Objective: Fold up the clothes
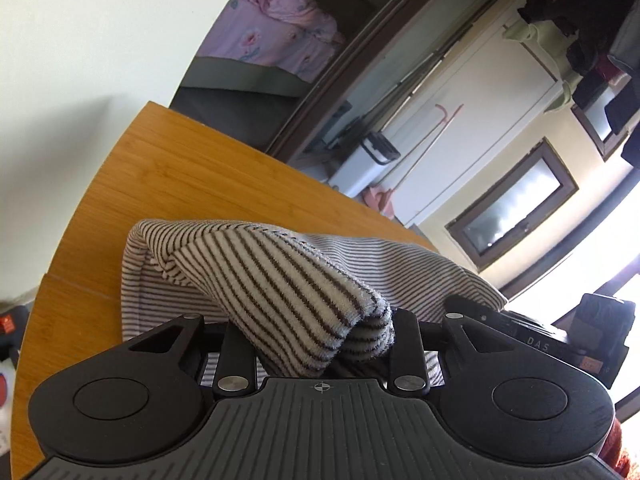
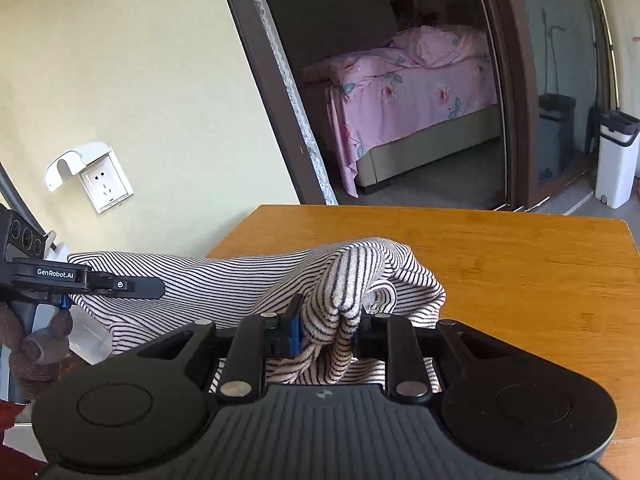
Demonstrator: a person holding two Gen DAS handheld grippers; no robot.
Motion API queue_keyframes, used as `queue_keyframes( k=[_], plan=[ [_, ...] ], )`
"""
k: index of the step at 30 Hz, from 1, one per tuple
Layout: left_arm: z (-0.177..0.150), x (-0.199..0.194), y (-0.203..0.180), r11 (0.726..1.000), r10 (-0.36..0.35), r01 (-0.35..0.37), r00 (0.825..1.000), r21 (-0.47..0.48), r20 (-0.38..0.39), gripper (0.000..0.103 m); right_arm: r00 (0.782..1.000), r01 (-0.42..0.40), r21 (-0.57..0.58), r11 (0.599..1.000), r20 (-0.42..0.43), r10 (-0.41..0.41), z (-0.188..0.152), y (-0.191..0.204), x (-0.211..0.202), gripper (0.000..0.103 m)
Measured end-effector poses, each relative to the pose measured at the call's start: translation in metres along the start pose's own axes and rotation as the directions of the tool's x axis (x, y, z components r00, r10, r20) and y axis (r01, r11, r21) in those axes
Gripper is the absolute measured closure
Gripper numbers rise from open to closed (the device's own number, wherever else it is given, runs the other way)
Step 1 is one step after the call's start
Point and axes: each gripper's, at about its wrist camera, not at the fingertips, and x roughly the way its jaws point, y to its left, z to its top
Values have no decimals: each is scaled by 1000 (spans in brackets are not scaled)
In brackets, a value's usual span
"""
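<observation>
A black-and-white striped garment [image 1: 280,276] is held up over the wooden table [image 1: 168,176]. My left gripper [image 1: 320,340] is shut on a bunched edge of it, the cloth folding over the fingers and hiding their tips. My right gripper [image 2: 326,332] is shut on another bunch of the same striped garment [image 2: 224,280], which stretches leftward to the left gripper's body [image 2: 80,280] seen at the left edge. The right gripper's body [image 1: 560,340] shows at the right of the left wrist view.
The table's far edge [image 2: 440,210] faces a doorway with a pink-covered bed [image 2: 416,92]. A wall socket [image 2: 105,188] is on the left wall. A white bin [image 2: 616,156] stands at the right. Bare wood [image 2: 520,280] lies right of the garment.
</observation>
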Motion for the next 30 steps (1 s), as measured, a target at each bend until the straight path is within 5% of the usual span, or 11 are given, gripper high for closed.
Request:
queue_keyframes(
  k=[4, 9, 16, 20, 25, 30],
  plan=[
    [-34, -1, 0, 999, 30, -28, 998, 38, -53, 67, 999, 6, -5, 1000, -31, -6, -30, -2, -7, 81],
    [-53, -4, 13, 993, 115, -113, 992, 47, -52, 51, 993, 96, -139, 986, -49, -104, -54, 3, 13, 74],
    [-50, -53, -5, 965, 213, -221, 974, 141, 74, 30, 981, 187, -144, 972, -20, -192, -42, -2, 5, 32],
    [-47, -81, -27, 976, 125, -145, 984, 161, 128, 15, 977, 211, -114, 971, 48, -206, -33, 2, -8, 0],
    [-60, -49, -40, 993, -51, 54, 998, 102, -25, 9, 955, 295, -94, 951, 73, -289, -28, 4, 4, 0],
    [-73, -8, -21, 997, -32, 38, 994, 60, -109, 5, 929, 365, -129, 922, -10, -369, -46, -10, 21, 0]
  ],
)
